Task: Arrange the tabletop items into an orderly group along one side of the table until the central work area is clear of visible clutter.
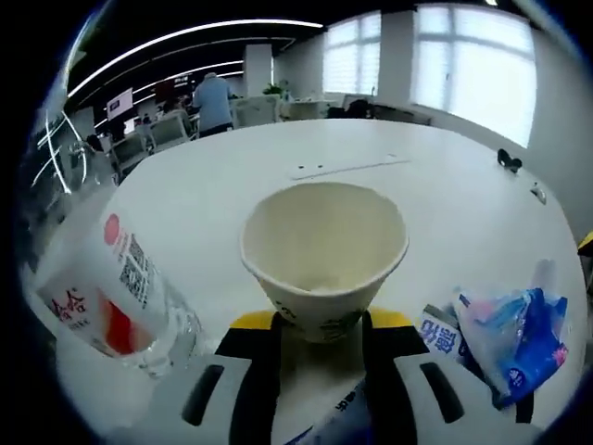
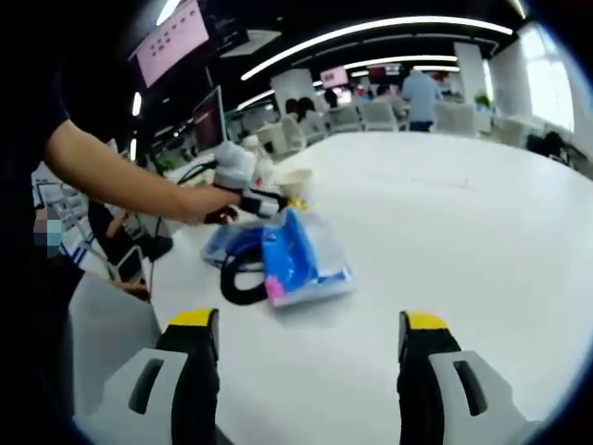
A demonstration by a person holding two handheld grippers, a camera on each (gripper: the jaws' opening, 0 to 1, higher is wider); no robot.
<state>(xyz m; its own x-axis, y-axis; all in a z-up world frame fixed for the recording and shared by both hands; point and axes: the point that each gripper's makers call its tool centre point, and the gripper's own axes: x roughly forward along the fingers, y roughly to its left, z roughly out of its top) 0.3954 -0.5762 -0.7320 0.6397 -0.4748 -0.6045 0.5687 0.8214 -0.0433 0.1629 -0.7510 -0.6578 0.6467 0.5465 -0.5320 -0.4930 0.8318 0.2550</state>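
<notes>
Cream paper cup (image 1: 323, 255) is clamped by the left tongs (image 1: 321, 332) on the white bench (image 1: 371, 185), between a clear labelled bottle (image 1: 116, 297) and a blue plastic packet (image 1: 514, 338); the right tongs (image 2: 310, 357) are held apart.

The cup (image 1: 324, 255) looks like matt paper, cream inside. The bottle (image 1: 120, 301) is clear, shiny plastic with a printed label. The blue and white packet (image 1: 514, 338) is thin, crinkly, shiny plastic. The counter (image 1: 371, 158) is white, smooth and a bit glossy. The black cable (image 2: 239, 269) looks smooth and rubbery.
</notes>
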